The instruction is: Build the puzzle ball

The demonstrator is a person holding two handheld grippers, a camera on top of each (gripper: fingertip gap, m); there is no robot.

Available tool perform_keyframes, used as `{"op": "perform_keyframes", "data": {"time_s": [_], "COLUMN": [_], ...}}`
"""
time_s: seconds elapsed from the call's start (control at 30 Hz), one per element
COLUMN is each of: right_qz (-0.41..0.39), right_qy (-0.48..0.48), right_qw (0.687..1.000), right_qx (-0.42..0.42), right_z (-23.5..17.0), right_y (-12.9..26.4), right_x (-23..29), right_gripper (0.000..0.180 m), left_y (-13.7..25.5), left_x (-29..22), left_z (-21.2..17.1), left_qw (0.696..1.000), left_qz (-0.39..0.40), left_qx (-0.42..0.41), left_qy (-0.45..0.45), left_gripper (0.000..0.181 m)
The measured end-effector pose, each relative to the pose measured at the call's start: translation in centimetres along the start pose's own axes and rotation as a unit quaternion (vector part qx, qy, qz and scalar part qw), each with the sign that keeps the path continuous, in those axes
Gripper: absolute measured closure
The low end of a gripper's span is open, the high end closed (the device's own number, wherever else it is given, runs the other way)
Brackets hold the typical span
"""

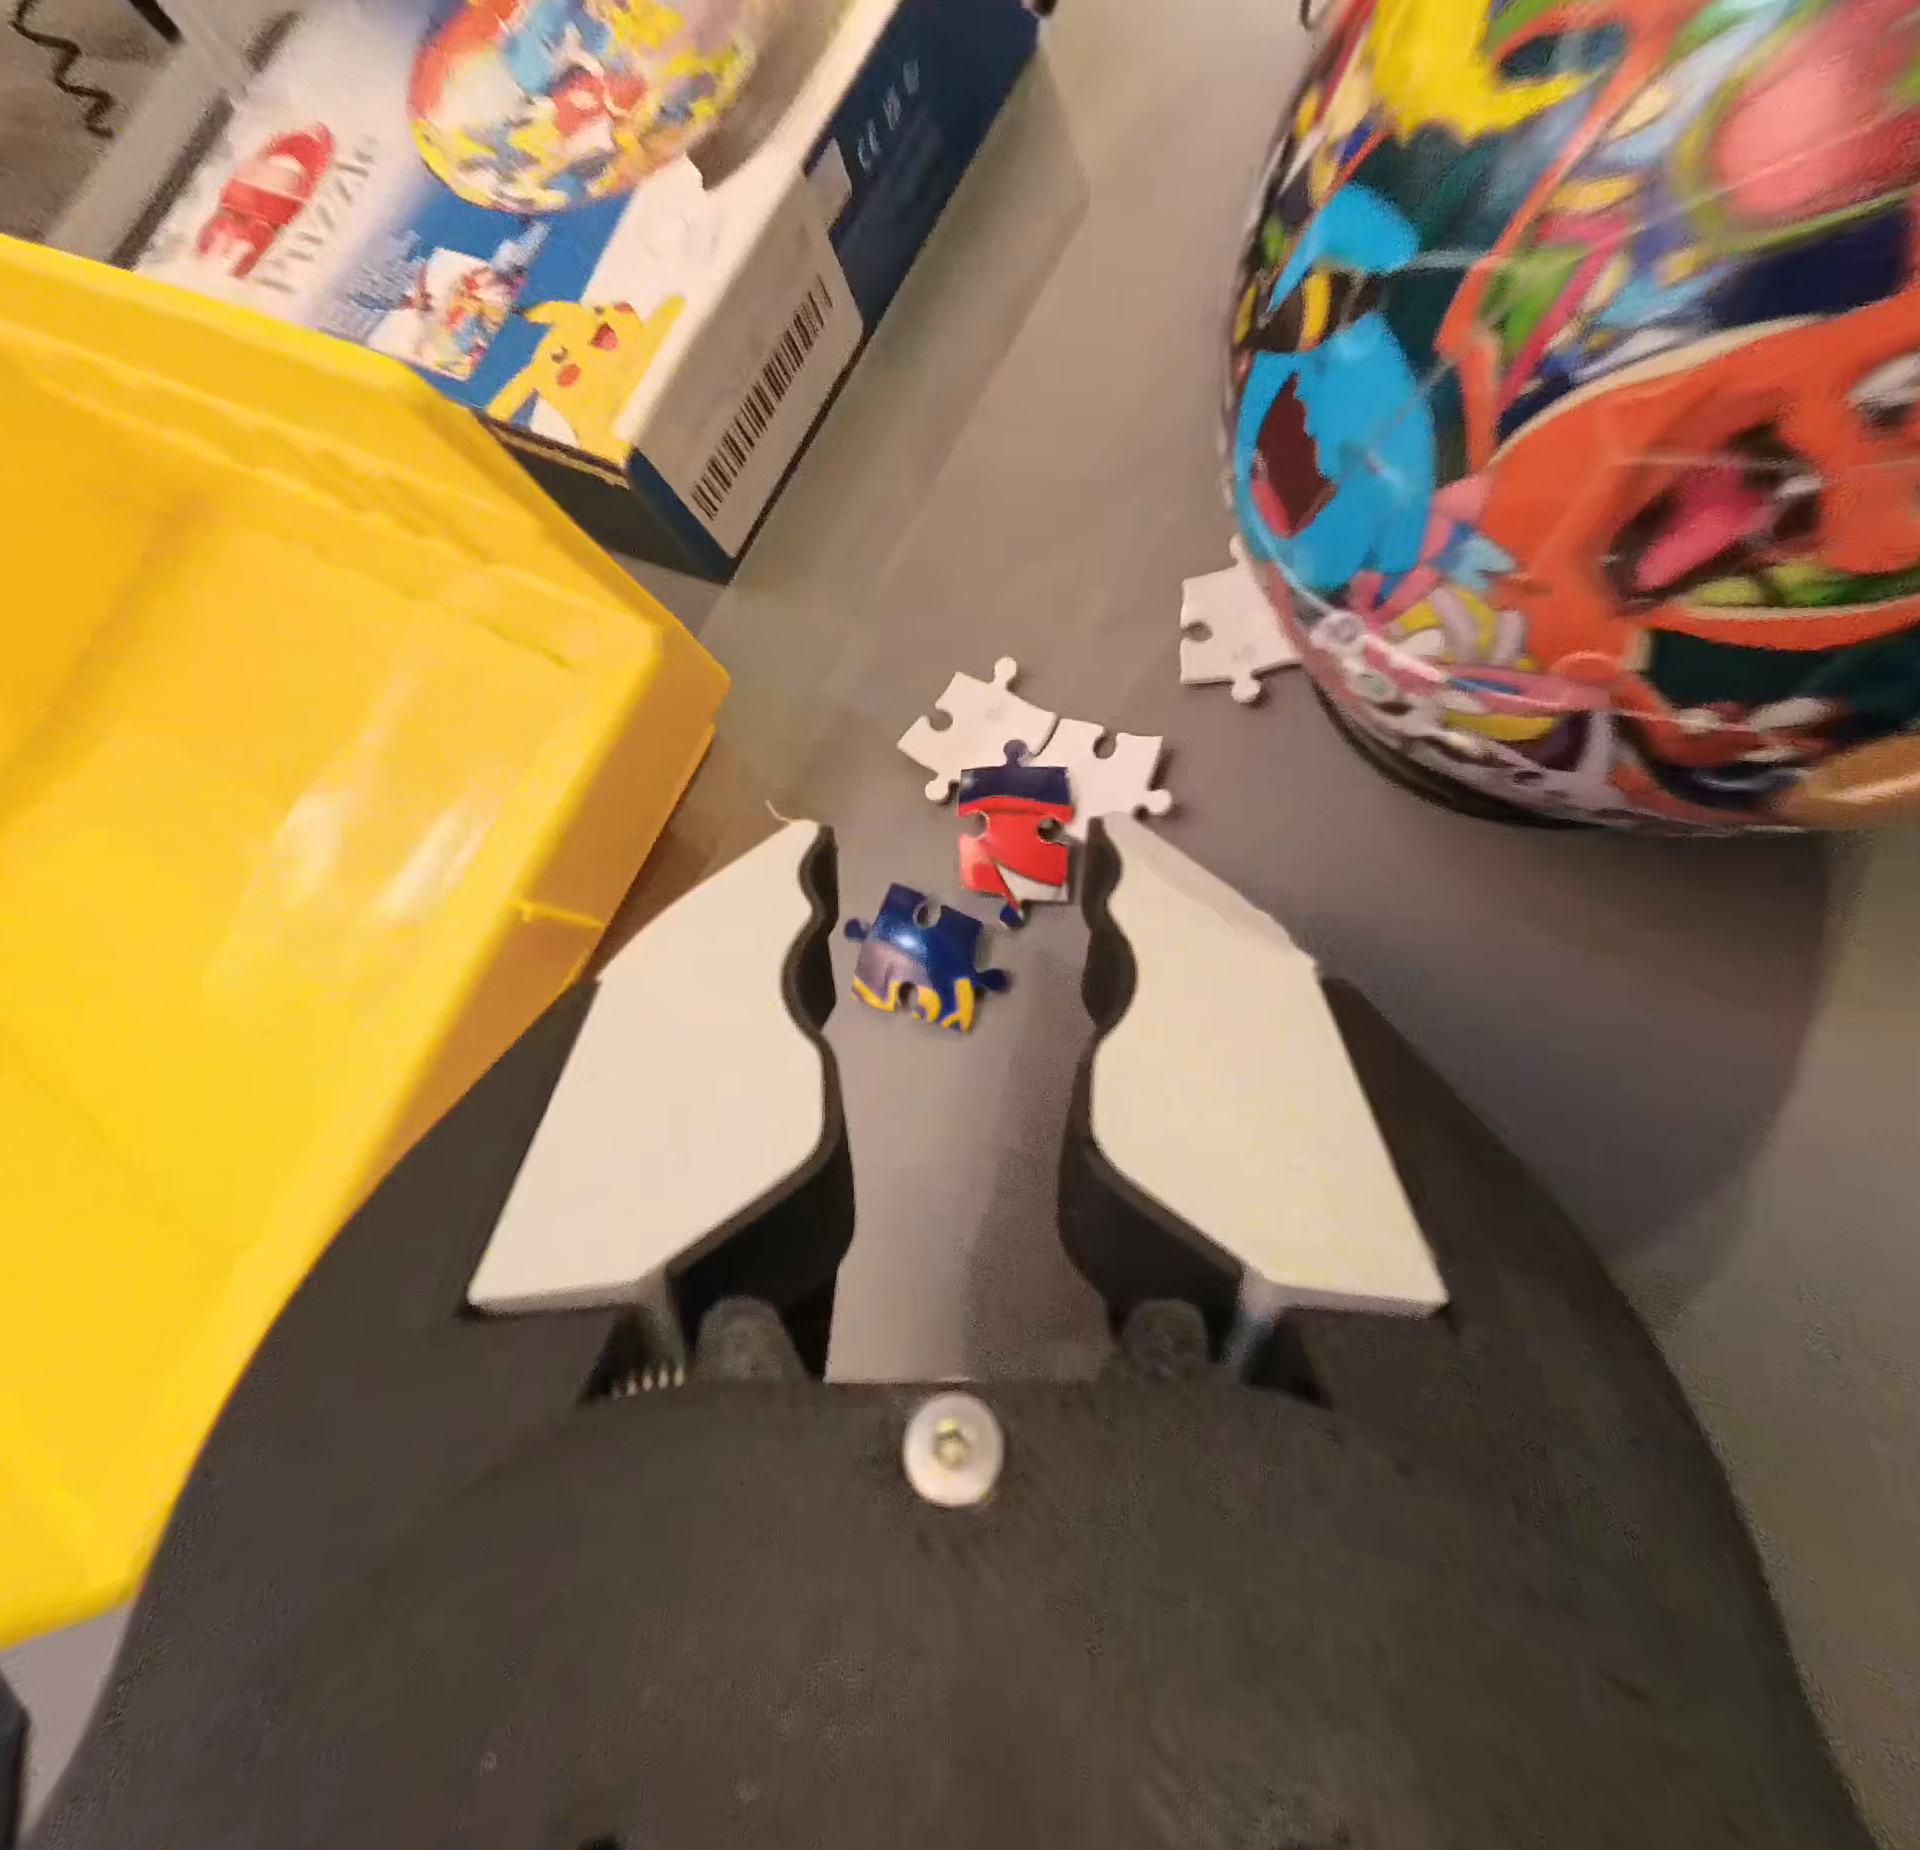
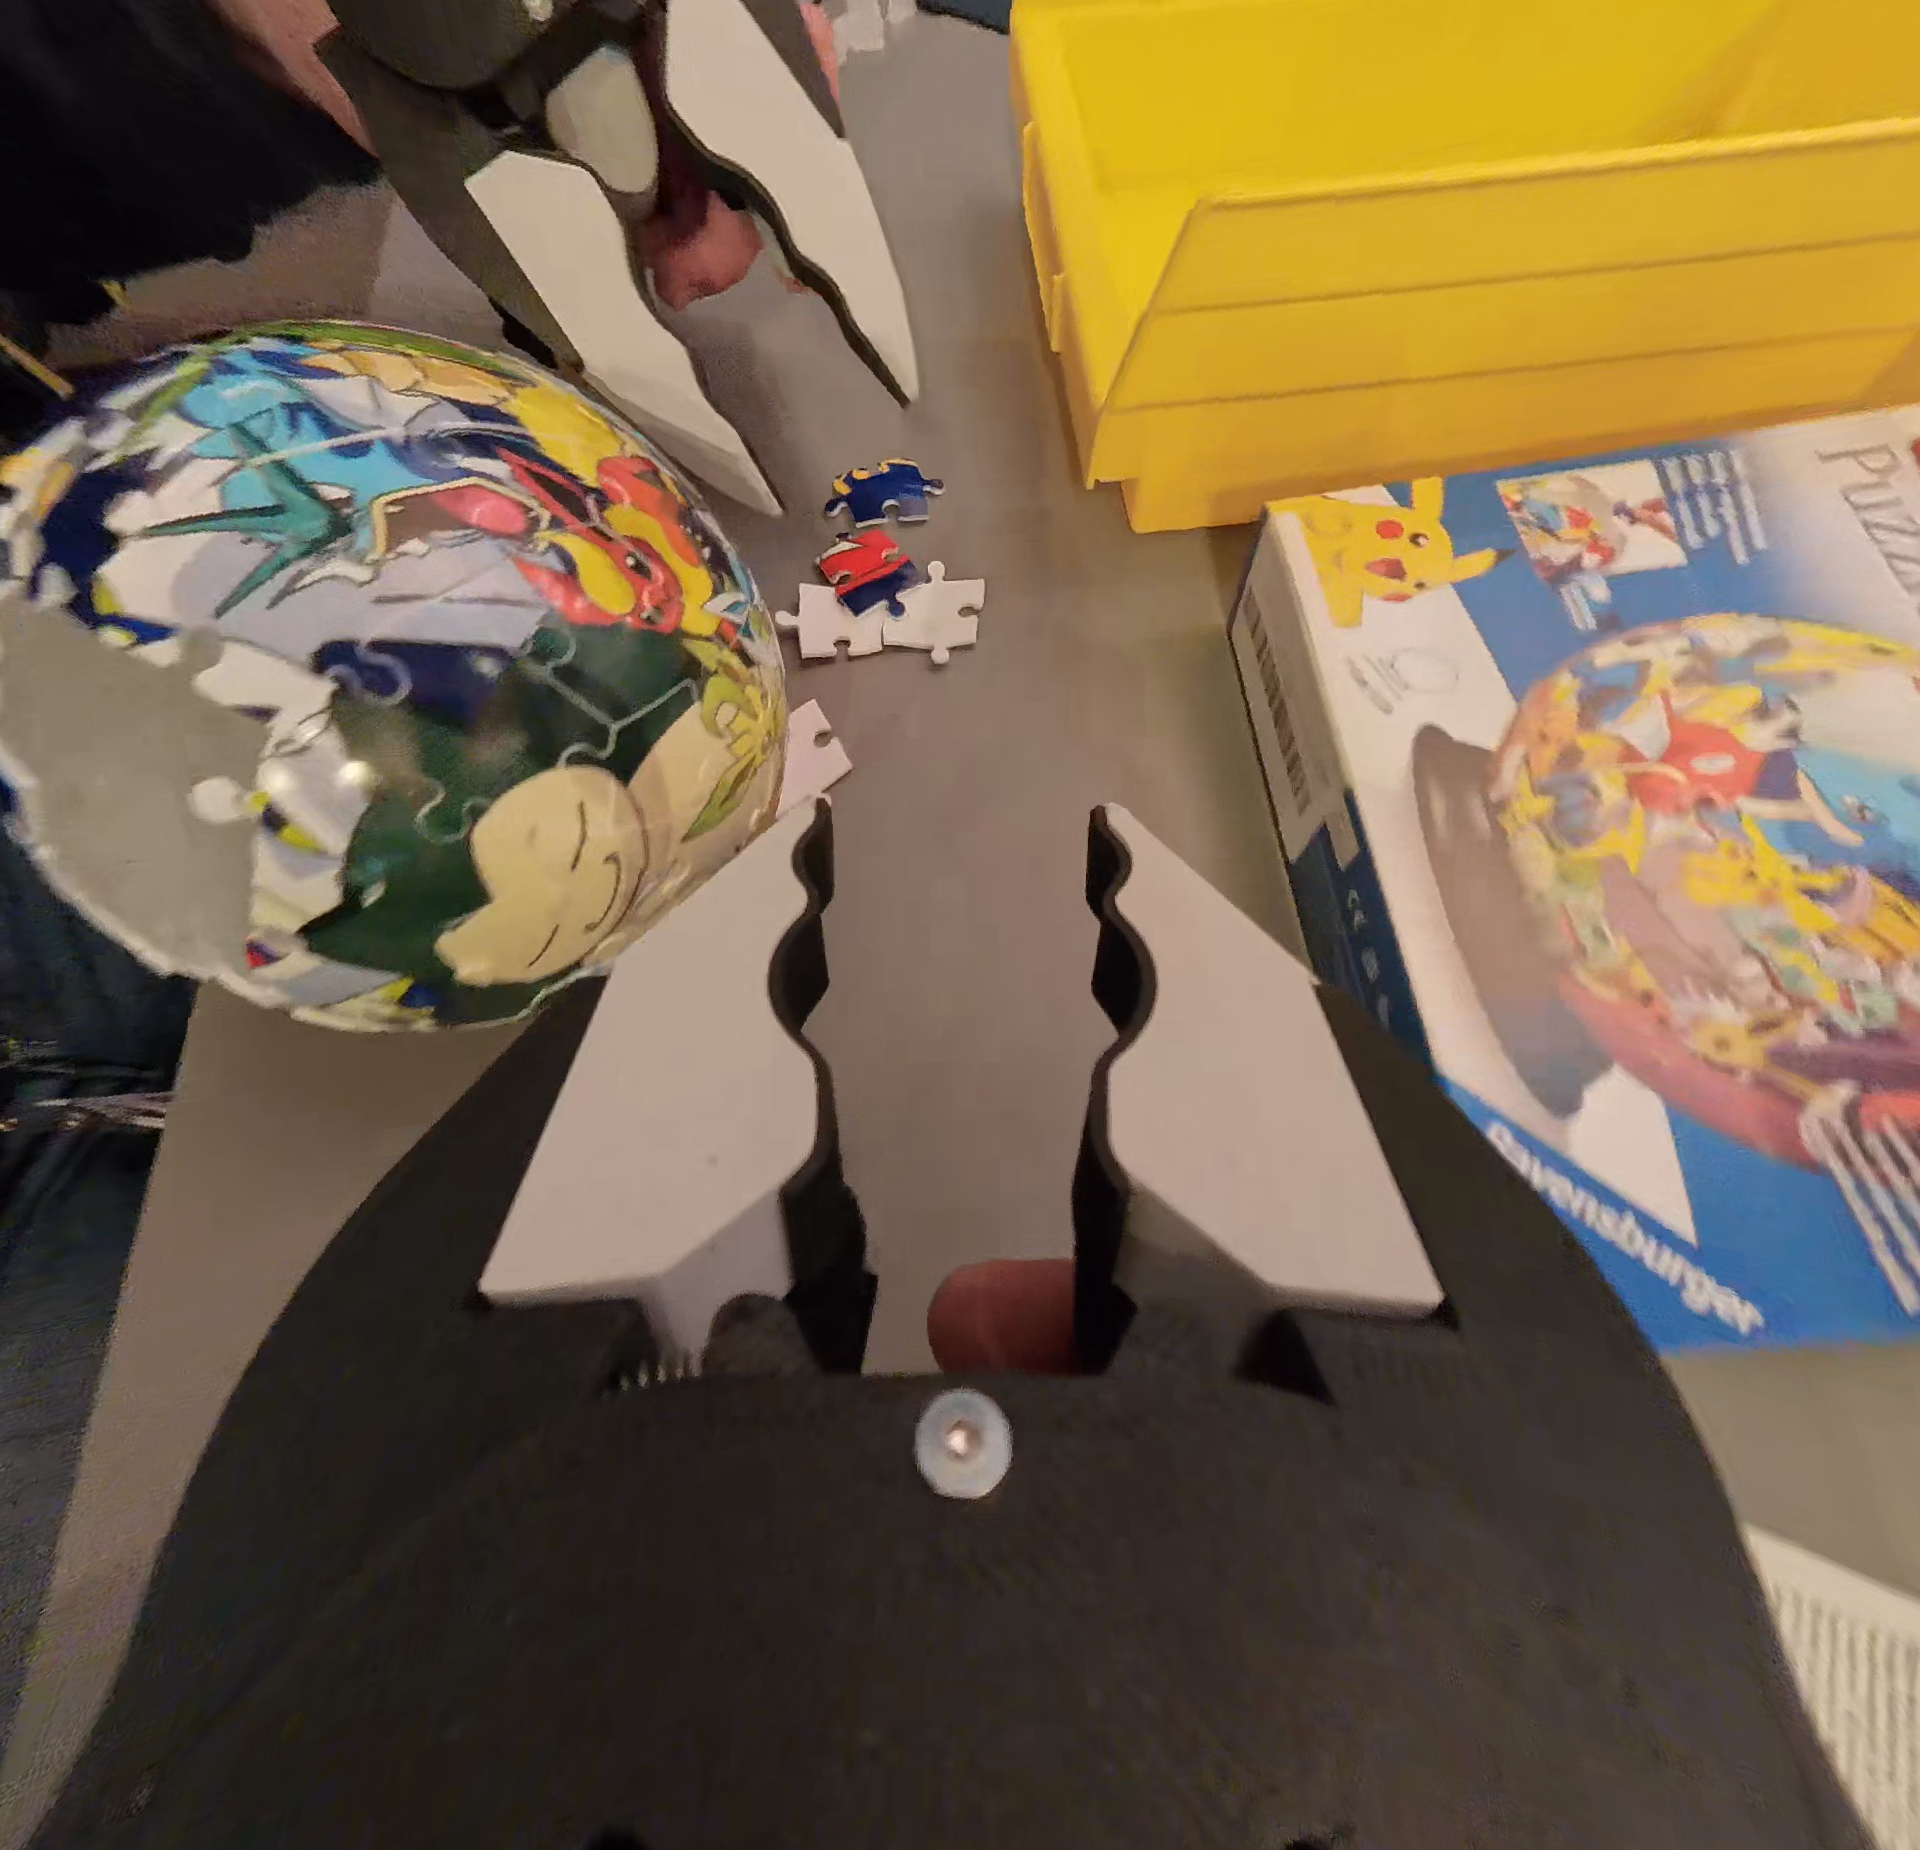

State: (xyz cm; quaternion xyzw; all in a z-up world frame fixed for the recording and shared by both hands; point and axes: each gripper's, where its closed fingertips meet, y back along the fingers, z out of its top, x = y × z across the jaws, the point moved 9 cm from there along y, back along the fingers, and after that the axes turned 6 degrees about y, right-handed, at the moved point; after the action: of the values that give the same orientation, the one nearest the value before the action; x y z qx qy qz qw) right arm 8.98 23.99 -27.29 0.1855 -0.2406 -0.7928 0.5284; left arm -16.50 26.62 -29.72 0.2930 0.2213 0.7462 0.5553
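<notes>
Yellow plastic bin (image 1: 312, 761) fills the left of my left wrist view. At centre, my left gripper (image 1: 956, 865) gapes over a blue-and-yellow puzzle piece (image 1: 920, 959) and a red-and-blue puzzle piece (image 1: 1013, 834) on the grey table (image 1: 1455, 1021). The colourful, unfinished puzzle ball (image 1: 1610, 398) sits upper right. My right gripper (image 2: 956, 834) is spread too, empty.

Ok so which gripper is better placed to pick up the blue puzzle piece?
Left. The left gripper is open with the blue puzzle piece lying between its jaws. The right gripper is open too, but farther back.
</notes>
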Motion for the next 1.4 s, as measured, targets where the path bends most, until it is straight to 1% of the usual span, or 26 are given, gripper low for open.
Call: {"op": "perform_keyframes", "data": {"time_s": [0.03,0.1,0.17,0.27,0.33,0.47,0.53,0.6,0.67,0.77,0.8,0.83,0.87,0.93,0.97,1.0,1.1,1.2,1.23,1.3,1.37,1.4], "right_qz": [0.003,0.010,0.018,0.023,0.029,0.022,0.015,0.006,-0.006,-0.024,-0.028,-0.033,-0.041,-0.053,-0.057,-0.062,-0.069,-0.076,-0.078,-0.075,-0.078,-0.082], "right_qy": [0.005,0.015,0.014,0.001,-0.007,-0.020,-0.016,-0.011,-0.011,-0.022,-0.025,-0.023,-0.019,-0.009,-0.005,-0.001,0.000,0.004,0.000,-0.014,-0.027,-0.033], "right_qw": [1.000,1.000,1.000,1.000,1.000,1.000,1.000,1.000,1.000,0.999,0.999,0.999,0.999,0.998,0.998,0.998,0.997,0.997,0.997,0.997,0.996,0.996], "right_qx": [0.008,0.013,0.008,0.006,0.000,0.000,0.000,0.002,0.004,-0.005,-0.009,-0.014,-0.019,-0.026,-0.028,-0.030,-0.035,-0.025,-0.022,-0.018,-0.016,-0.019], "right_z": [0.2,0.6,0.8,0.6,0.5,0.4,0.6,1.0,1.3,1.8,2.1,2.5,2.9,3.8,4.2,4.5,4.9,4.4,4.1,3.2,2.4,2.1], "right_y": [-0.7,-1.7,-2.2,-2.6,-2.4,-1.6,-1.1,-0.4,0.5,1.9,2.3,2.7,3.2,3.9,4.2,4.5,5.0,5.3,5.3,5.6,5.9,6.1], "right_x": [-0.1,-0.3,-0.5,-1.0,-1.1,-1.0,-0.5,0.0,0.5,1.4,1.8,2.2,2.7,3.5,3.8,4.1,4.8,5.6,5.9,6.2,6.4,6.6], "right_gripper": [0.132,0.133,0.133,0.134,0.135,0.134,0.135,0.135,0.135,0.137,0.137,0.137,0.137,0.137,0.137,0.138,0.138,0.139,0.139,0.139,0.139,0.139], "left_y": [-0.7,-1.8,-2.6,-3.1,-3.2,-3.1,-2.9,-2.8,-2.5,-1.3,-0.6,0.1,0.7,1.9,2.3,2.5,2.9,3.7,4.1,5.0,5.8,6.0], "left_x": [0.1,-0.1,0.0,-0.2,-0.3,-0.2,-0.4,-0.5,-0.6,-0.1,0.2,0.6,0.9,1.4,1.5,1.6,1.8,1.6,1.1,0.0,-1.8,-2.8], "left_z": [0.0,-0.1,-0.5,-0.7,-0.8,-0.9,-0.9,-0.9,-1.0,-0.7,-0.5,-0.3,-0.2,0.2,0.4,0.4,-0.1,-1.3,-1.8,-2.4,-2.5,-2.4], "left_qw": [1.000,0.998,0.997,0.996,0.996,0.996,0.996,0.998,0.998,0.991,0.985,0.975,0.967,0.965,0.962,0.962,0.982,0.987,0.990,0.991,0.992,0.993], "left_qz": [0.003,-0.015,-0.017,-0.045,-0.045,-0.039,-0.050,-0.047,-0.064,-0.083,-0.092,-0.105,-0.116,-0.109,-0.119,-0.125,-0.078,-0.047,-0.048,-0.060,-0.088,-0.088], "left_qx": [0.014,0.041,0.060,0.057,0.052,0.056,0.051,0.038,0.016,-0.060,-0.098,-0.132,-0.149,-0.168,-0.172,-0.166,-0.113,-0.084,-0.072,-0.056,-0.028,-0.017], "left_qy": [-0.012,-0.045,-0.053,-0.053,-0.051,-0.057,-0.046,-0.029,0.002,0.082,0.108,0.144,0.170,0.172,0.175,0.179,0.130,0.130,0.115,0.108,0.092,0.079], "left_gripper": [0.135,0.135,0.136,0.152,0.163,0.163,0.163,0.164,0.164,0.164,0.180,0.181,0.181,0.181,0.181,0.181,0.181,0.180,0.173,0.167,0.149,0.145]}}
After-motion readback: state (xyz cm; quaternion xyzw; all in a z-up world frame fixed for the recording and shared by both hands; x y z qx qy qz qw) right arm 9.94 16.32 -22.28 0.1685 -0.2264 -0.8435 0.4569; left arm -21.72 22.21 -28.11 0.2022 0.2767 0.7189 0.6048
